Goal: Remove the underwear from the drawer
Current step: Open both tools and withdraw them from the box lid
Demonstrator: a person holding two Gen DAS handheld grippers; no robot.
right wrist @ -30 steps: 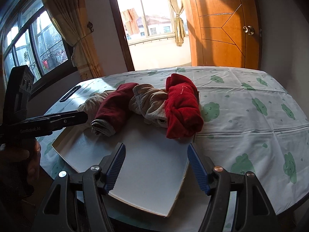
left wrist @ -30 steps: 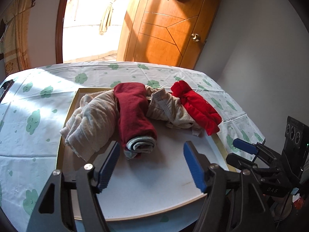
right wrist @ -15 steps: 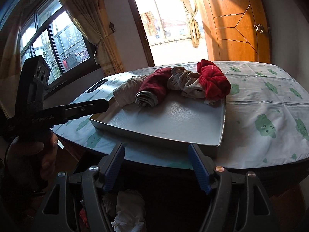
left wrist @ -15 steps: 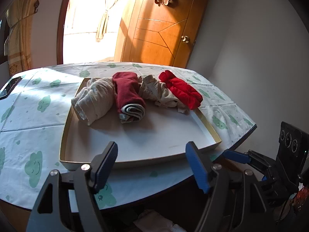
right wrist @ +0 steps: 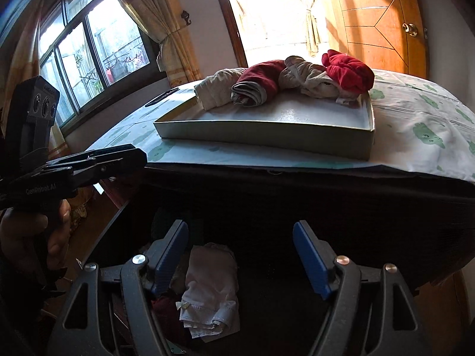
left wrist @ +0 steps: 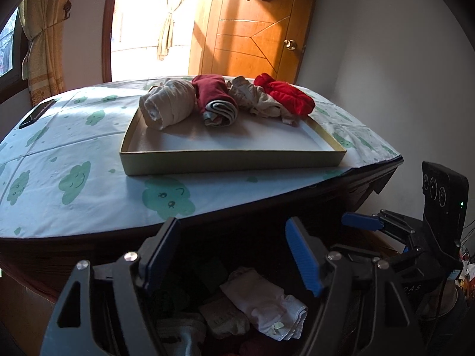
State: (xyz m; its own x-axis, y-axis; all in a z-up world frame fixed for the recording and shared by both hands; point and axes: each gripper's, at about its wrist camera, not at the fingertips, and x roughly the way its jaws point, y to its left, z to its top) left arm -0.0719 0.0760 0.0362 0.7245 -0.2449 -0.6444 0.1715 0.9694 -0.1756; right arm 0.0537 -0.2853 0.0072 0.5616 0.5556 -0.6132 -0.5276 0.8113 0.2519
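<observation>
Both grippers over the open drawer (right wrist: 267, 207), nothing held. Left gripper (left wrist: 234, 255): jaws apart, empty. Right gripper (right wrist: 240, 255): jaws opening, nothing clamped; the pale folded underwear (right wrist: 210, 290) sits below the gap, nearer the left finger, not touched as far as I can tell.

Target is in the drawer under the table edge, on top of other folded stuff. Left cam shows the same pale piece (left wrist: 264, 302) beside a beige folded item (left wrist: 225, 317). Four rolled pieces already in the tray (left wrist: 231, 160) on the table.

Risks, my read:
- drawer interior v dark, so depth is hard to judge; could close on air or jam fingertips into the pile.
- thin limp fabric: a pinch on the loose top fold may unfold it or slip on lift.
- neighbours packed close; a deep bite prob drags the dark red piece (right wrist: 166, 305) or the beige one out too.
- table edge overhangs the drawer; lifting straight up could snag fabric or knock a gripper on it.
- both grippers near each other, clash possible if both go for the same item.
</observation>
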